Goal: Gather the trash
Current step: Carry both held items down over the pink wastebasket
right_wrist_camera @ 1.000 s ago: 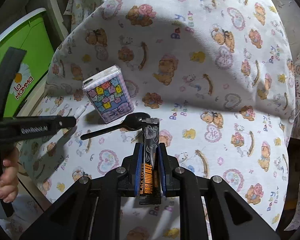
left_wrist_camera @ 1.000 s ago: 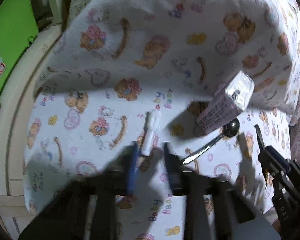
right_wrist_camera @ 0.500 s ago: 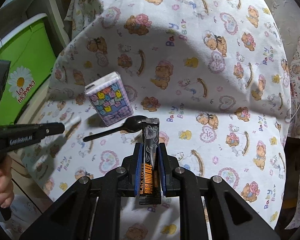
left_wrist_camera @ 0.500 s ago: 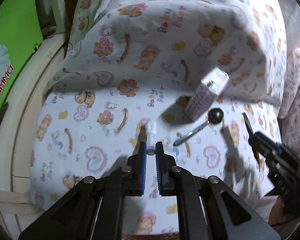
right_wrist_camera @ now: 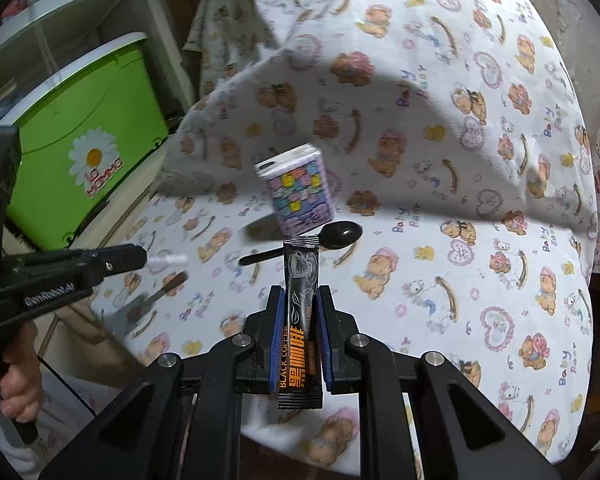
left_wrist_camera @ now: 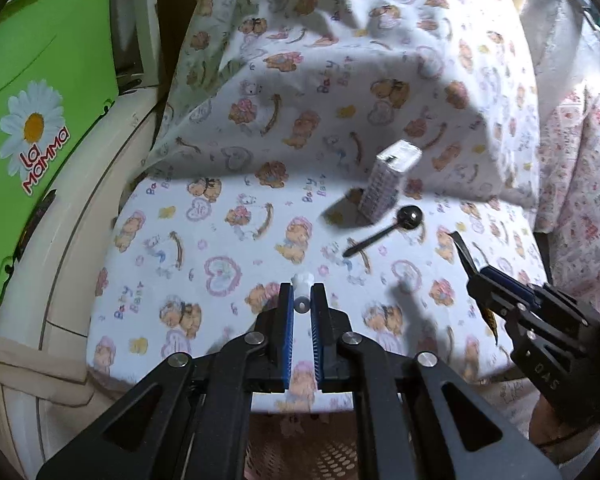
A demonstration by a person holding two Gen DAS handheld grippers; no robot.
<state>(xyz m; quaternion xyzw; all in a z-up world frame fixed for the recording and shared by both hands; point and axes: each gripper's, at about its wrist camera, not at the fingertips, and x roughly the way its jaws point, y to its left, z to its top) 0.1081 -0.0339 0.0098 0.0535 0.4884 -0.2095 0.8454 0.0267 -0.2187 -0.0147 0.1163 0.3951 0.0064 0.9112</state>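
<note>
Black coffee sachet [right_wrist_camera: 300, 312] is clamped upright in the right tongs [right_wrist_camera: 300, 332], above the bear-print sheet [right_wrist_camera: 440, 208]. Left tongs [left_wrist_camera: 302, 312] are pinched on a small white tube [left_wrist_camera: 301, 292], lifted clear of the sheet. A tissue pack [right_wrist_camera: 298, 192] stands on the sheet with a black spoon [right_wrist_camera: 332, 238] just beside it. A green bin [left_wrist_camera: 40, 120] sits at the left.

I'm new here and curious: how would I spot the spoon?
Find the bear-print cloth, then the pastel checked tissue pack standing on it. The black plastic spoon lies flat at its foot, the only dark thing resting on the cloth.
</note>
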